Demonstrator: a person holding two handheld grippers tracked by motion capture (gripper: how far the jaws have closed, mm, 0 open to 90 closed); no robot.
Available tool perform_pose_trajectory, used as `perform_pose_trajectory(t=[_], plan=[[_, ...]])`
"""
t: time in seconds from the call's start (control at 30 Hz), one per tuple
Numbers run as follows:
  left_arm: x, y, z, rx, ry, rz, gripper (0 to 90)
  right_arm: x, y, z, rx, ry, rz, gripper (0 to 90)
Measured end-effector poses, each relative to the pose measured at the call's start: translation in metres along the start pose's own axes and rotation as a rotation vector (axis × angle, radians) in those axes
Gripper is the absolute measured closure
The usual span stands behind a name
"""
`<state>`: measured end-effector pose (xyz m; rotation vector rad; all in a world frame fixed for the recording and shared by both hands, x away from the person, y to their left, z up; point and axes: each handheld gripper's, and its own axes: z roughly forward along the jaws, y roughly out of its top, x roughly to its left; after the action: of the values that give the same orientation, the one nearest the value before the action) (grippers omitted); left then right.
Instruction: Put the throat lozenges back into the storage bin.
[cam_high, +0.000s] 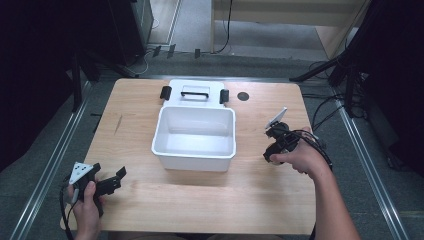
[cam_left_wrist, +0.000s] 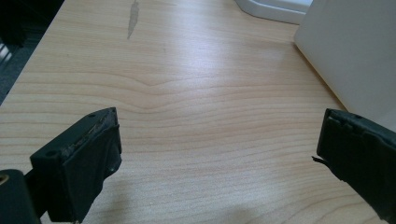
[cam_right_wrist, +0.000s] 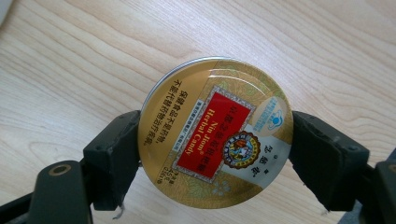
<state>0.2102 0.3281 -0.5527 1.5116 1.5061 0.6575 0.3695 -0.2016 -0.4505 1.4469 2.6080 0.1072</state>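
- One round gold candy tin (cam_right_wrist: 215, 130) is sitting between the jaws of the right gripper (cam_right_wrist: 215, 140).
- Two hand-held grippers are showing: that right one and the left gripper (cam_high: 107, 181).
- One white plastic box (cam_high: 195, 137) is standing open on the table.
- One white lid (cam_high: 195, 92) is lying behind it, carrying two black latches and one handle.
- One wooden table (cam_high: 210, 200) is bearing everything.
- One dark round spot (cam_high: 243, 96) is showing near the far edge.

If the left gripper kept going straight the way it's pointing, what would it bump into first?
Probably the white bin. The left gripper, jaws open, points over bare table, and the bin's wall stands ahead on its right. Its right jaw looks likely to meet that wall first, though depth is hard to judge.
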Motion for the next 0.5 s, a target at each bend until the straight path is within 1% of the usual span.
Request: perform_pose_trajectory(t=[0.5], plan=[[0.0, 0.0, 0.0, 0.003, -0.001, -0.001, 0.2, 0.007, 0.015, -0.026, -0.017, 0.0, -0.051, 21.5]])
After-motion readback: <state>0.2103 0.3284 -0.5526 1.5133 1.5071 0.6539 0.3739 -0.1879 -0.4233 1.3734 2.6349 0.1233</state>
